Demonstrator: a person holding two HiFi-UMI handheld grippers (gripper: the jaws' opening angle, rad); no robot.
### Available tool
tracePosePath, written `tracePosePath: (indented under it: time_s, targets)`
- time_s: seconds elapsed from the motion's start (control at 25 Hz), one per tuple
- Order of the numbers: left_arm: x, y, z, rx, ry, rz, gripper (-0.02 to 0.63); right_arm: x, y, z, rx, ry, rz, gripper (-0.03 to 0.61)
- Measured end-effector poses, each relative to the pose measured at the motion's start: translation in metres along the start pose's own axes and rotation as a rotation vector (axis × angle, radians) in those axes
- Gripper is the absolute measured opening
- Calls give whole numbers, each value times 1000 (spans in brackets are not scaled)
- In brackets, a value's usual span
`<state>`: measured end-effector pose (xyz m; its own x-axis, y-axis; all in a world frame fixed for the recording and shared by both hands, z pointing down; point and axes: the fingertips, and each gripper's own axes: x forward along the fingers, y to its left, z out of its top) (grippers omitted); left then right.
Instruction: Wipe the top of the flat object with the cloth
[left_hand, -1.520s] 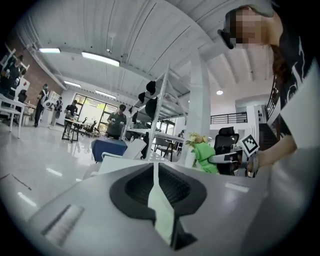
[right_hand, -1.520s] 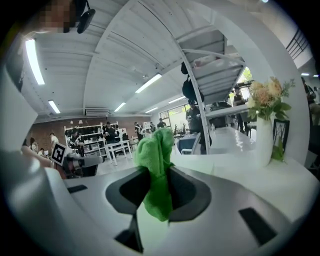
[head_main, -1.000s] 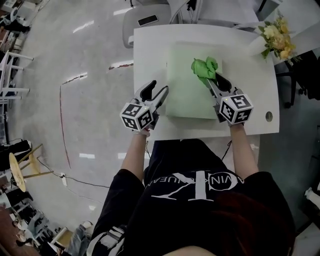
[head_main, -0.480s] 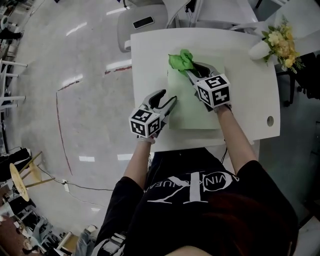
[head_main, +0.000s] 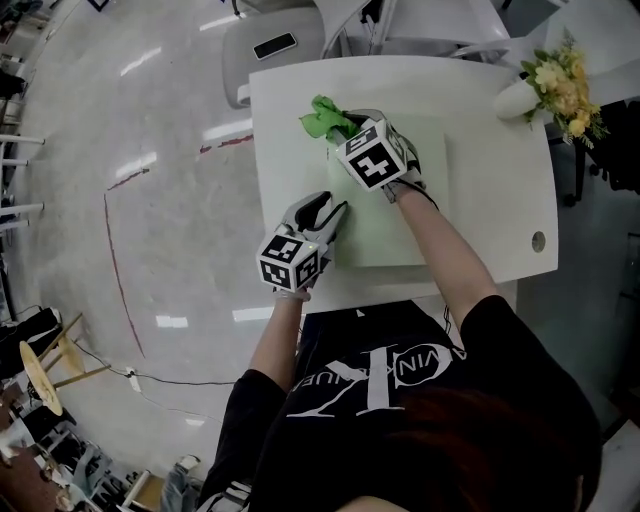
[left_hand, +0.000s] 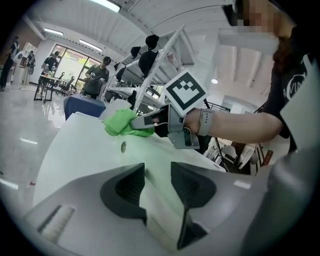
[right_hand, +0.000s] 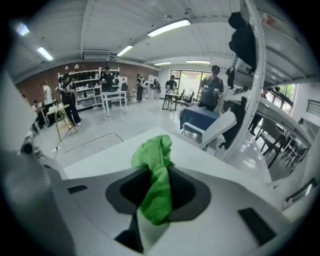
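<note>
The right tongs (head_main: 340, 130) are clamped on the green cloth (head_main: 320, 115), which is bunched between the 2 jaws and sits at the far left corner of the pale green flat board (head_main: 365, 235). The board lies flat on the white desk (head_main: 490, 190). The left tongs (head_main: 327, 210) rest at the board's near left edge. Their jaws have just been closing but stand partly apart, with the board's edge showing in the gap, not pinched. Yellow flowers (head_main: 560, 85) stand at the desk's far right corner.
</note>
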<state>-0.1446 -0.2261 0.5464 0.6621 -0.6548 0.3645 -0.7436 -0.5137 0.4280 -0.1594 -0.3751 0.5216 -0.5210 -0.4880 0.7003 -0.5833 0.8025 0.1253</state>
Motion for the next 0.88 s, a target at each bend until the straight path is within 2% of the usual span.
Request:
tracePosePath:
  time_s: [0.12,0.88]
  targets:
    - [0,-1,-1,0,3,2,173,-4,-3,-5,-26,8,-4,110]
    - [-1,-2,-1,-25,10,28,172,-78,-118,-105,184,100,-229,110]
